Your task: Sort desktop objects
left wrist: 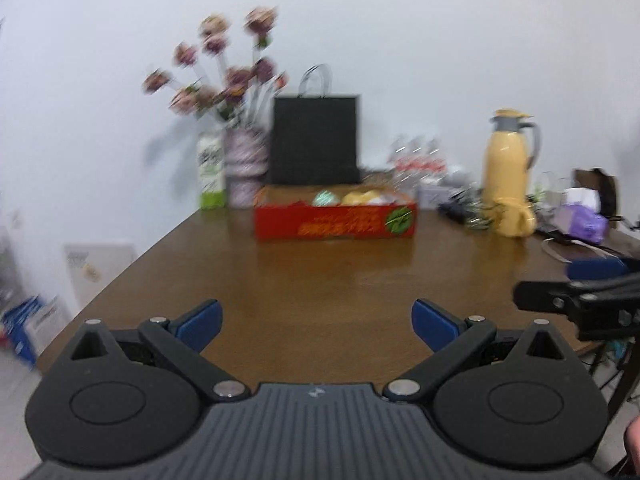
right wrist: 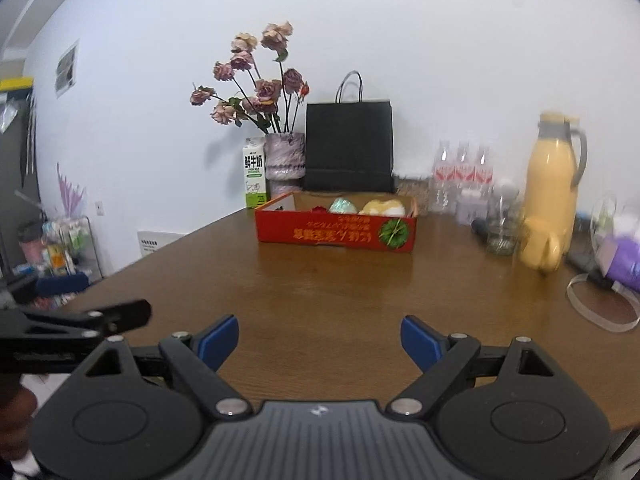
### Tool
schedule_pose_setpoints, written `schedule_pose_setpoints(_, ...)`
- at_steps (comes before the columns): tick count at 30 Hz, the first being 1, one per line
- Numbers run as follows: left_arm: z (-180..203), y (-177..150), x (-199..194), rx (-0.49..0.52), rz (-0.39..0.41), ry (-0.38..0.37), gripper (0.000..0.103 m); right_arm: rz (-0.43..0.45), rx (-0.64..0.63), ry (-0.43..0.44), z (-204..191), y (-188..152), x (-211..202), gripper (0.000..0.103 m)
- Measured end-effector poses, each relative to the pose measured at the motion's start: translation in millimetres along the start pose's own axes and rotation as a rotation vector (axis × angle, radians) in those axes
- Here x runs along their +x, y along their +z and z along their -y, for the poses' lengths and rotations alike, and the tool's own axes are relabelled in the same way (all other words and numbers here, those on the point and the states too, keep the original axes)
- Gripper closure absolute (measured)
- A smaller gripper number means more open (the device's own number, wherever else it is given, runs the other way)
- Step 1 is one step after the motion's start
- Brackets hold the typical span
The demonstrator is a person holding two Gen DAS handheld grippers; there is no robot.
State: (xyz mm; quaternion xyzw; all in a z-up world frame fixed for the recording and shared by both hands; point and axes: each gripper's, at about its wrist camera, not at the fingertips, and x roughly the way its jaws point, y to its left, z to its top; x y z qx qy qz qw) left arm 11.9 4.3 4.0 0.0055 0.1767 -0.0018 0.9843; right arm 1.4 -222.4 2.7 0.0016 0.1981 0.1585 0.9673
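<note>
Right wrist view: the right gripper (right wrist: 320, 344) has its jaws wide apart, nothing between them, above the brown table (right wrist: 320, 280). At 12 o'clock stands the red box (right wrist: 336, 232) with small objects inside. The left gripper (left wrist: 316, 326) is also spread, empty.

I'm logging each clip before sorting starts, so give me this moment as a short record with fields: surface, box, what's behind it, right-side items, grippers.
surface: brown wooden table, bare in the near half
box: red cardboard box at the far middle, open on top, with a greenish round thing and a yellow thing inside
behind box: black paper bag, vase of flowers, milk carton
right side: yellow jug, water bottles
left gripper: open, empty
right gripper: open, empty
</note>
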Motion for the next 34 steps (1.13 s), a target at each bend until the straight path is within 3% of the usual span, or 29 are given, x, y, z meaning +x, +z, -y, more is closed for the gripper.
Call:
schedule_pose_setpoints(3,-6.6,-5.1,2.4,-0.054,-0.046,0.09,0.0,-0.025,0.034,-0.003,0.1,-2.7,2.8,0.015)
schedule_pose_setpoints(8,-6.8,-4.3,4.7,-0.007,-0.143,-0.005,0.0,-0.057,0.062,-0.008,3.0,-6.4,7.3,0.014)
schedule_pose_setpoints(12,-4.5,1.1,-6.7,0.012,-0.083,-0.005,0.0,-0.073,0.035,0.001,-5.0,-11.5,11.3,0.014)
schedule_pose_setpoints(17,-6.4,0.8,-7.7,-0.005,-0.074,-0.003,0.0,-0.073,0.015,0.012,-9.8,-13.0,11.1,0.013)
schedule_pose_setpoints(34,-7.0,-0.5,0.3,-0.001,-0.105,-0.03,0.0,-0.087,0.029,0.018,-8.0,-12.5,13.7,0.013)
